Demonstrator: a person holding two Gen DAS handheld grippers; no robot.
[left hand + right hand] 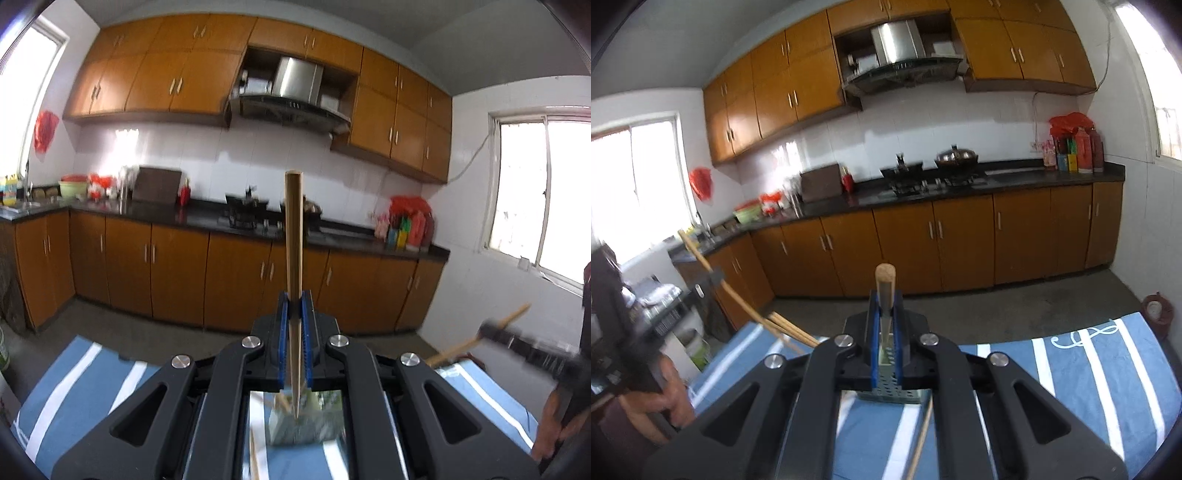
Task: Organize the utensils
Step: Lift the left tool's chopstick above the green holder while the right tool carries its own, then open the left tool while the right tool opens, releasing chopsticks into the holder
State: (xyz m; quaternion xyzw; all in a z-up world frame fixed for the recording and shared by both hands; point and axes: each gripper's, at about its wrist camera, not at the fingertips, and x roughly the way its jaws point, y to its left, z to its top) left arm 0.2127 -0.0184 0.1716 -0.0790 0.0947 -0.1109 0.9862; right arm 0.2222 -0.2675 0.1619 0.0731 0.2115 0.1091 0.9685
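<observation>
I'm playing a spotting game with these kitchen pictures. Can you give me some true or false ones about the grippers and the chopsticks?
1. The left gripper is shut on a chopstick. True.
2. The right gripper is empty. False: it is also shut on a chopstick.
3. The cloth under the grippers is blue with white stripes. True.
4. A metal holder with small holes stands on the cloth. True.
5. The cabinets are white. False: they are orange-brown wood.
6. Both chopsticks point down into the holder. False: each sticks up from between the pads.
</observation>
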